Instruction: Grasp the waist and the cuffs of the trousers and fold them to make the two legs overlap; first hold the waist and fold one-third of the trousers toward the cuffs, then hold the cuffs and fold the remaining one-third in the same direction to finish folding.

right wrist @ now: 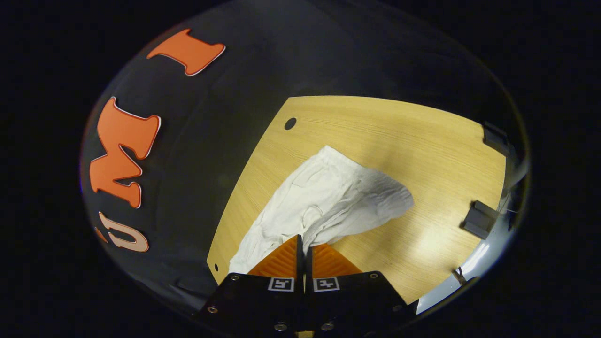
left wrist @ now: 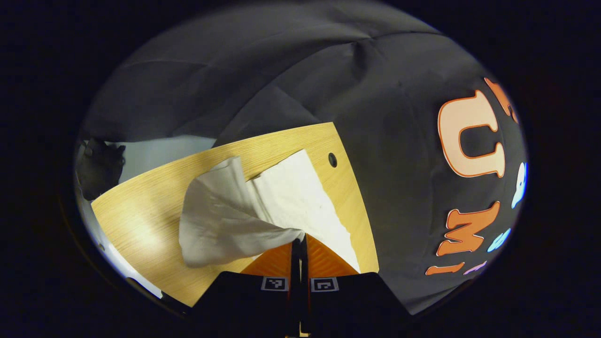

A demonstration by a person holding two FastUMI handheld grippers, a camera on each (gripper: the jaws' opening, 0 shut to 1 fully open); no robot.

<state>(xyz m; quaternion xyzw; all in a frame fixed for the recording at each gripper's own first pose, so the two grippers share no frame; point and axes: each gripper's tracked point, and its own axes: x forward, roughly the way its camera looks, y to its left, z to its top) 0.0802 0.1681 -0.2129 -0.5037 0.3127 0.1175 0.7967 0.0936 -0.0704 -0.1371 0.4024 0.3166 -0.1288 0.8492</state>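
- The white trousers (left wrist: 263, 206) lie partly on the wooden tabletop (left wrist: 141, 211) and partly lifted off it. In the left gripper view they fill the middle of the frame, and one fold rises toward my fingers at the bottom centre.
- In the right gripper view the trousers (right wrist: 328, 197) run from the lower centre up toward the middle of the frame. A loose flap hangs out to the right.
- My left tool (left wrist: 299, 241) is clamped on a pinch of the cloth, the fingers pressed together with fabric drawn taut into them.
- My right tool (right wrist: 303, 240) is likewise closed on a bunch of cloth at the bottom centre of its frame.
- I judge I am mid-fold with both corners raised. I cannot tell from here whether I hold the waist or the cuffs.
- Risk: each pinch looks thin, so a tug sideways could pull the fabric out of one tool and drop that side.
- Risk: the sagging flap could land creased or skewed if my two tools travel unevenly, and the edges would not line up.
- The left gripper view shows a pale floor and a dark shape at its far left, beyond the tabletop edge.
- The right gripper view shows two dark brackets (right wrist: 479, 218) on the right edge of the tabletop.
- Each view shows a small round hole (right wrist: 290, 123) in the tabletop.
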